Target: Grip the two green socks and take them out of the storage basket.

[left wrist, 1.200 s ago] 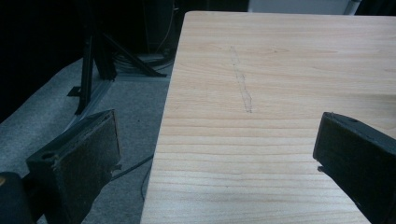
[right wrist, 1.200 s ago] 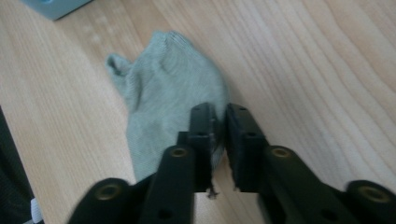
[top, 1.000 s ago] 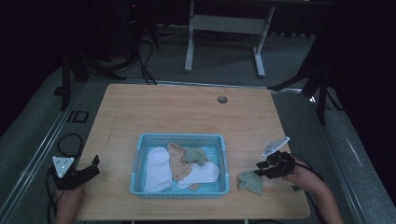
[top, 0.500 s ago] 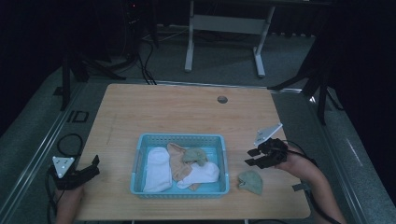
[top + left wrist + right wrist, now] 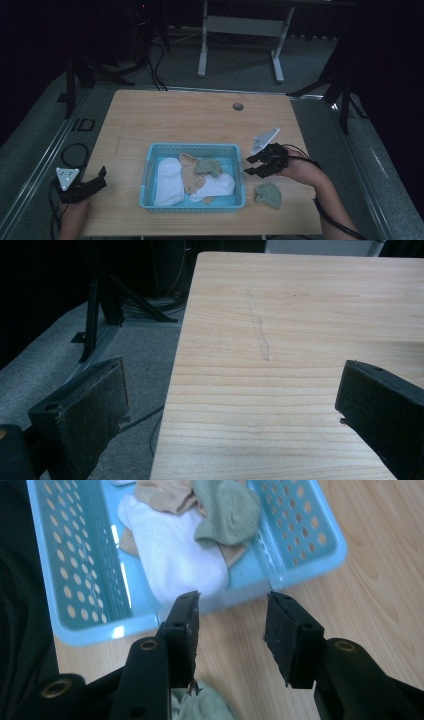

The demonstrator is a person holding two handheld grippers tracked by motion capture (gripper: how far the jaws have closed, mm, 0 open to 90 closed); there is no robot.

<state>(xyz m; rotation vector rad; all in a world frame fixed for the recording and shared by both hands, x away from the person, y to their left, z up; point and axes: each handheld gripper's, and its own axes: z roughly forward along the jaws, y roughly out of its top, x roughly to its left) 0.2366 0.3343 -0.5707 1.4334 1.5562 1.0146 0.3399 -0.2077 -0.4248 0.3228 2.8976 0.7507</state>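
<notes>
— So, where is your left gripper (image 5: pixel 101 176)?

— It rests at the table's (image 5: pixel 200 120) near left corner, my jaws spread wide over bare wood, holding nothing.

— And in the middle?

— The blue basket (image 5: pixel 150 165) holds a white sock (image 5: pixel 167 180), a tan sock (image 5: pixel 189 172), a green sock (image 5: pixel 207 166) and another white one.

— The right side?

— My right gripper (image 5: pixel 249 165) hovers just beside the basket's right wall, jaws parted and empty. A second green sock (image 5: pixel 268 194) lies on the table below it.
</notes>
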